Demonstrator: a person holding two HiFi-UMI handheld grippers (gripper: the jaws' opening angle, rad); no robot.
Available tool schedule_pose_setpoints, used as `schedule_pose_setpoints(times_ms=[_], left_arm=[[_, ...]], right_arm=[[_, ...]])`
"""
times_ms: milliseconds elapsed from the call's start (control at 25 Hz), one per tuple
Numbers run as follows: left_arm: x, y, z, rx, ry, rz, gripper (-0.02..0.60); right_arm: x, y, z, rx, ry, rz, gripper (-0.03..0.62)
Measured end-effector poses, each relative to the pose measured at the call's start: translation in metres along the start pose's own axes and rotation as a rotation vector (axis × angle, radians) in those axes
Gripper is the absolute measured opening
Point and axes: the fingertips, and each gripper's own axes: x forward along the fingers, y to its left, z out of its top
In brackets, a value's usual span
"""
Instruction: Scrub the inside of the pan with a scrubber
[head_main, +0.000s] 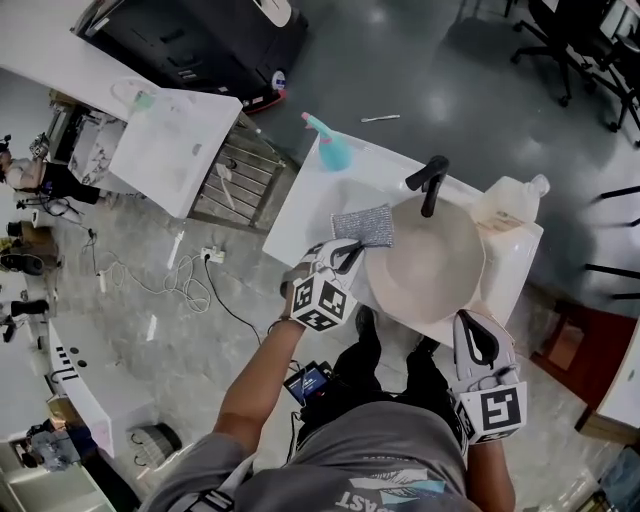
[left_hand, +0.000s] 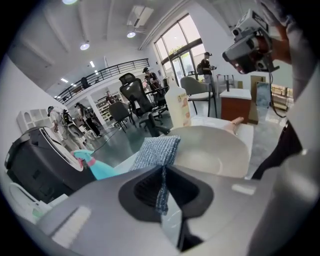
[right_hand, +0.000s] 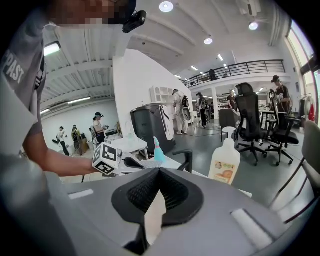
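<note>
A beige pan (head_main: 425, 265) lies tilted in the white sink (head_main: 300, 205). My left gripper (head_main: 345, 250) is at the pan's left rim, shut on a grey-blue woven scrubber (head_main: 363, 226). In the left gripper view the scrubber (left_hand: 157, 150) sticks out of the closed left gripper (left_hand: 162, 172) over the pan (left_hand: 215, 150), whose handle (left_hand: 235, 120) shows at the far side. My right gripper (head_main: 472, 325) is at the pan's near right edge. In the right gripper view a thin beige strip of the pan (right_hand: 152, 217) is pinched in the right gripper (right_hand: 156, 200).
A black faucet (head_main: 430, 185) rises behind the pan. A soap bottle (head_main: 510, 205) stands at the sink's right corner and a teal spray bottle (head_main: 330, 148) at its back left. Office chairs and people are in the room beyond.
</note>
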Motion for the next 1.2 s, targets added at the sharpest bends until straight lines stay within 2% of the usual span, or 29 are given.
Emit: schedule_pose_setpoints(times_ms=[160, 280, 560, 720, 840, 960, 1200], left_arm=[[0.028, -0.026, 0.014, 0.072, 0.073, -0.065, 0.025], [0.053, -0.041, 0.018, 0.112, 0.121, -0.084, 0.025], [0.101, -0.065, 0.048, 0.155, 0.157, -0.122, 0.026], [0.13, -0.086, 0.042, 0.18, 0.253, -0.163, 0.025], [0.145, -0.106, 0.026, 0.204, 0.359, -0.218, 0.026], [0.149, -0.128, 0.015, 0.215, 0.427, -0.287, 0.026], [0.139, -0.169, 0.019, 0.209, 0.438, -0.426, 0.025]], right_arm=[[-0.018, -0.021, -0.01, 0.027, 0.003, -0.029, 0.002], [-0.029, -0.038, -0.018, 0.041, -0.004, -0.048, 0.002], [-0.055, -0.074, -0.032, 0.078, 0.001, -0.098, 0.002], [-0.067, -0.091, -0.044, 0.092, 0.007, -0.119, 0.002], [-0.074, -0.101, -0.053, 0.103, 0.008, -0.129, 0.002], [-0.078, -0.107, -0.06, 0.112, 0.015, -0.137, 0.002], [-0.085, -0.115, -0.066, 0.117, 0.005, -0.143, 0.002]])
